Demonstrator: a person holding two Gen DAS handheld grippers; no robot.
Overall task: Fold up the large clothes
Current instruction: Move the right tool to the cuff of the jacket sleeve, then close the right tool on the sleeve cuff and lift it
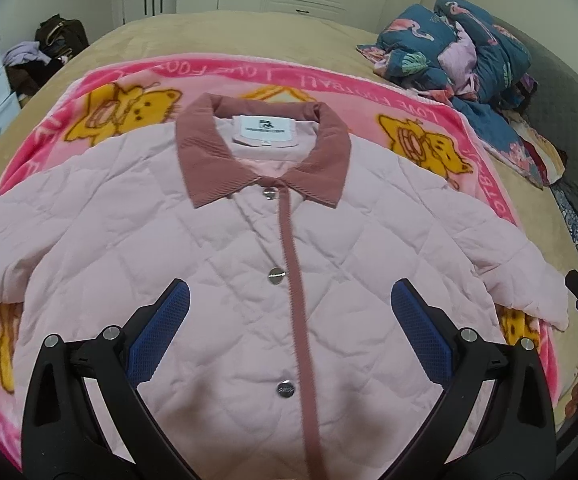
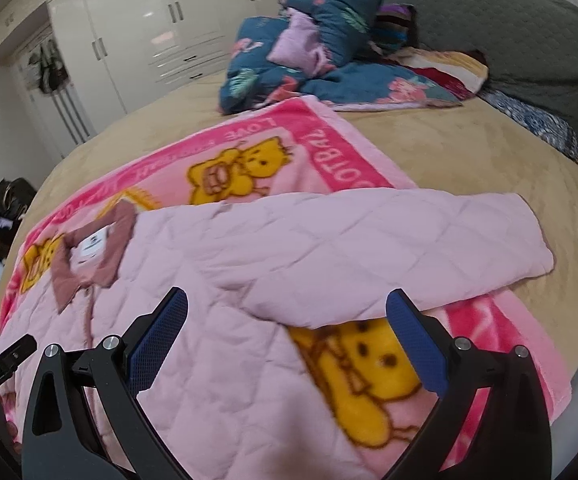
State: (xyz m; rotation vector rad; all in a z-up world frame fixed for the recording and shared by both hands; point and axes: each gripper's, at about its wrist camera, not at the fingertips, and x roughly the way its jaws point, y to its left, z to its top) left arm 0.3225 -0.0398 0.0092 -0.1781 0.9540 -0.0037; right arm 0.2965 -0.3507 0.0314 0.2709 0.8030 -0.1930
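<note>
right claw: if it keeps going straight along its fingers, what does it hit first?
Most likely the pale pink quilted jacket, at its outstretched sleeve, lying just ahead of the open right claw. The pink cartoon-bear fleece blanket lies beneath it. Depth is uncertain in the fisheye view.

Location: a home bedroom, identified by a bed with a padded headboard, a heaped quilt and white built-in wardrobes.

Pink cartoon blanket on tan bed — rumpled blue quilt (floral) beyond.
</note>
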